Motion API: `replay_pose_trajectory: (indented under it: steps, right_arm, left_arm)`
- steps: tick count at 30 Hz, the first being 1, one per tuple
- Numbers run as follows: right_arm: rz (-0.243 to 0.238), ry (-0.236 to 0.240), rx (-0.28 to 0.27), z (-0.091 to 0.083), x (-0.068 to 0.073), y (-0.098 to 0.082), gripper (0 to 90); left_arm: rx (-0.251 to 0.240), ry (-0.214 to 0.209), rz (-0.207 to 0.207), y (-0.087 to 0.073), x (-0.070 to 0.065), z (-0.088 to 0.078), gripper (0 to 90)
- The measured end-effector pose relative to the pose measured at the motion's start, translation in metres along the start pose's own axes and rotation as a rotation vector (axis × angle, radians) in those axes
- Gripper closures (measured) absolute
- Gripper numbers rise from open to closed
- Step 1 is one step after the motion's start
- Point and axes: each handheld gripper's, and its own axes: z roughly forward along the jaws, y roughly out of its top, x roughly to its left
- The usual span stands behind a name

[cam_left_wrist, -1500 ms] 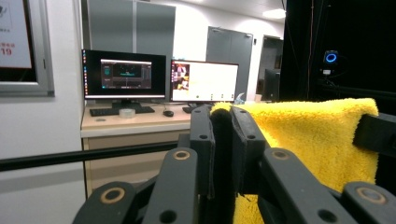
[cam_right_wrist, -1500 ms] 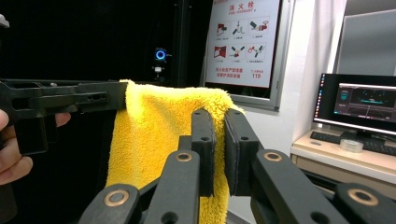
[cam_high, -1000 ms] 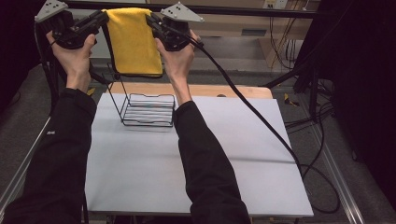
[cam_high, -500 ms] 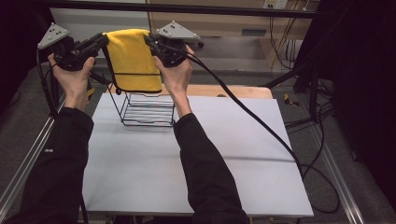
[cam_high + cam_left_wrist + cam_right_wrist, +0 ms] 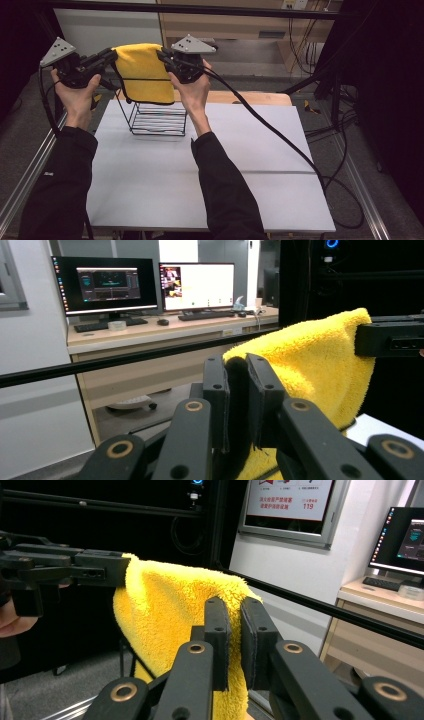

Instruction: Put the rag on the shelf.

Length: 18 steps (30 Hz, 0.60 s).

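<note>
The white bench [image 5: 210, 170] carries a black wire rack [image 5: 159, 118] near its far edge, and everything else is best placed against that rack. A yellow cloth [image 5: 145, 75] hangs stretched just above it, its lower hem level with the rack's top wires and, as far as the high view shows, not yet draped on them. Compared with 1 second ago, both hands and the cloth sit lower, closer to the rack, so the lowering step looks well under way and the drape itself remains to be done.

The left gripper [image 5: 111, 54], up and to the left of the rack, has its jaws pressed together on 1 top corner of the cloth; the left gripper view shows yellow pile pinched between them [image 5: 235, 390]. The right gripper [image 5: 164, 54], above the rack's right side, pinches the other top corner, seen close in the right gripper view [image 5: 231, 640]. Judging by the sag, the cloth is soft and will fold over the wires once lowered.
</note>
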Motion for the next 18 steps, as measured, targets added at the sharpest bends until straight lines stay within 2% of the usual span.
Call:
replay_pose_trajectory:
  steps: [5,8,12,18]
  right_arm:
    - [-0.024,0.018,-0.011,-0.008,0.005,-0.007,83.3]
    - [-0.034,0.019,-0.004,-0.009,0.008,-0.01,83.3]
    - [-0.043,0.024,-0.004,-0.011,0.01,-0.012,83.3]
    - [-0.084,0.034,0.012,-0.015,0.017,-0.016,83.0]
  left_arm:
    - [-0.003,-0.006,0.023,-0.004,-0.003,-0.007,80.1]
    - [0.018,-0.006,0.022,-0.006,-0.007,-0.01,80.0]
    - [0.015,-0.01,0.015,-0.01,-0.009,-0.014,80.0]
    - [0.038,-0.012,0.019,-0.017,-0.012,-0.021,79.7]
